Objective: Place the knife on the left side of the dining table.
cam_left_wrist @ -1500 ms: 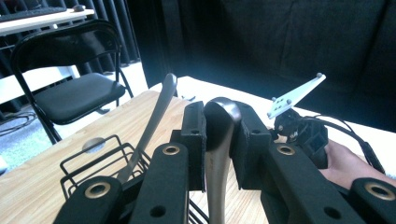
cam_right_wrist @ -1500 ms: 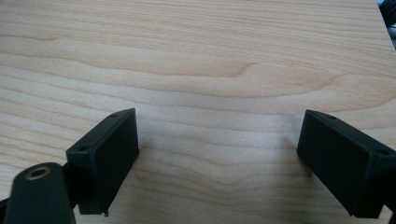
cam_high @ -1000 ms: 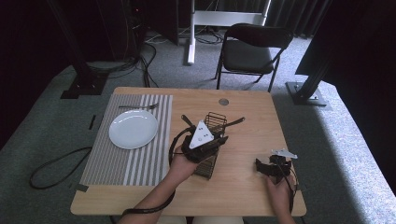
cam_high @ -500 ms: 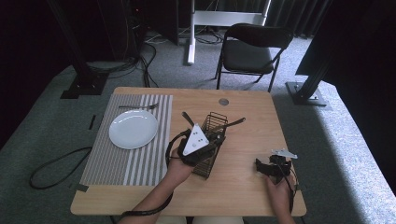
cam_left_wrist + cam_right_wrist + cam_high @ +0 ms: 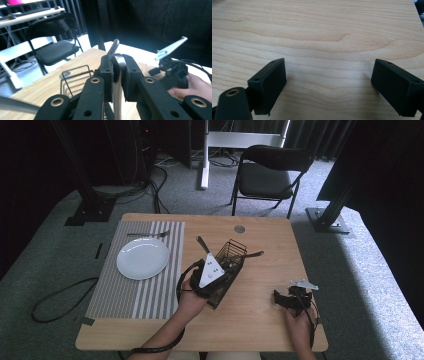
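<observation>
metal utensil (image 5: 117, 82) clamped upright in jaws above wire basket (image 5: 229, 262)

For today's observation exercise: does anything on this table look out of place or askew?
Mildly. The wire basket sits at an angle to the table's edges, with utensil handles sticking out over its rim. The left claw is clamped on one metal utensil. The plate and fork lie neatly on the striped placemat.

The left gripper (image 5: 214, 270) is held up by the left hand (image 5: 191, 296), jaws closed on a utensil (image 5: 117, 75). The right gripper (image 5: 285, 299) rests low, jaws wide apart.
</observation>
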Demonstrator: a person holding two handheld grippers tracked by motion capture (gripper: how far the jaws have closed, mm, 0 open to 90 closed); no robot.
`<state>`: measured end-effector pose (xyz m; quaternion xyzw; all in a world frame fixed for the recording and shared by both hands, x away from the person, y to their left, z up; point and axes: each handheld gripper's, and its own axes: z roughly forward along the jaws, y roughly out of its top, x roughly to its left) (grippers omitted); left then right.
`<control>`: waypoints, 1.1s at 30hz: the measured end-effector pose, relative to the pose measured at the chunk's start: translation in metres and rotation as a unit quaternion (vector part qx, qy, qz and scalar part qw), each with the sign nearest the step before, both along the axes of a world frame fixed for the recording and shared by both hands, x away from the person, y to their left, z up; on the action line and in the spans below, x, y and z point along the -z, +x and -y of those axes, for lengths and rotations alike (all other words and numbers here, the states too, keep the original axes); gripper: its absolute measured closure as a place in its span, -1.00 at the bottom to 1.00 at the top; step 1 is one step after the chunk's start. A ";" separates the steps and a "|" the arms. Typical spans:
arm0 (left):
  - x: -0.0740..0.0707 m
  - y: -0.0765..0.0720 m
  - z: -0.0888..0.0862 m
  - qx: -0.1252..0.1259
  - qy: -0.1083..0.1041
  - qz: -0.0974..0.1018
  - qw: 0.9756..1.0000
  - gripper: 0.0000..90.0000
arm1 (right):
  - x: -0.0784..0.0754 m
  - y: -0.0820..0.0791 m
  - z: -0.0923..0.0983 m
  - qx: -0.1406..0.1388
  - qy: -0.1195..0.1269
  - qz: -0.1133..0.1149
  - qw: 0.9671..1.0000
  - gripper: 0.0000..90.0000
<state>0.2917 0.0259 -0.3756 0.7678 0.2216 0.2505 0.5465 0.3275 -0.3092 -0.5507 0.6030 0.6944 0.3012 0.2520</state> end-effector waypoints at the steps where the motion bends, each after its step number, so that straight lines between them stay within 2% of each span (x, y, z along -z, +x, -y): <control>1: 0.000 0.002 -0.001 0.002 -0.002 -0.008 1.000 0.82 | 0.000 0.000 0.000 0.000 0.000 0.000 1.000 -0.74; 4: -0.003 0.005 -0.005 -0.002 -0.004 -0.025 1.000 0.83 | 0.000 0.000 0.000 0.000 0.000 0.000 1.000 -0.73; 6: -0.002 0.007 -0.007 -0.001 -0.014 -0.034 0.999 0.84 | 0.000 0.000 0.000 0.000 0.000 0.000 1.000 -0.73; 7: -0.003 0.008 -0.008 -0.004 -0.013 -0.035 0.999 0.84 | 0.000 0.000 0.000 0.000 0.000 0.000 1.000 -0.73; 9: -0.003 0.006 -0.007 -0.014 -0.007 -0.030 0.999 0.85 | 0.000 0.000 0.000 0.000 0.000 0.000 1.000 -0.73; 10: -0.003 0.005 -0.008 -0.014 -0.011 -0.029 0.999 0.85 | 0.000 0.000 0.000 0.000 0.000 0.000 1.000 -0.73; 11: -0.004 0.004 -0.011 -0.007 -0.027 -0.020 0.999 0.86 | 0.000 0.000 0.000 0.000 0.000 0.000 1.000 -0.73; 13: -0.012 -0.002 -0.014 -0.013 -0.032 0.005 0.999 0.86 | 0.000 0.000 0.000 0.000 0.000 0.000 1.000 -0.73; 15: -0.024 -0.005 -0.018 -0.009 -0.039 0.015 0.999 0.86 | 0.000 0.000 0.000 0.000 0.000 0.000 1.000 -0.72; 18: -0.038 -0.003 -0.027 0.007 -0.061 0.002 0.998 0.86 | 0.000 0.000 0.000 -0.002 -0.001 0.001 1.000 -0.71; 21: -0.048 -0.002 -0.035 0.014 -0.067 0.001 0.998 0.86 | 0.000 0.000 0.000 -0.001 0.000 0.001 1.000 -0.71; 24: -0.056 -0.003 -0.041 0.022 -0.084 -0.003 0.996 0.86 | 0.000 0.000 0.000 -0.002 0.000 0.001 1.000 -0.71; 28: -0.068 -0.007 -0.048 0.025 -0.093 0.002 0.995 0.86 | 0.000 0.000 0.000 -0.002 -0.001 0.002 1.000 -0.71; 33: -0.082 -0.012 -0.057 0.010 -0.092 0.021 0.995 0.86 | 0.000 0.000 0.000 -0.002 -0.001 0.002 1.000 -0.71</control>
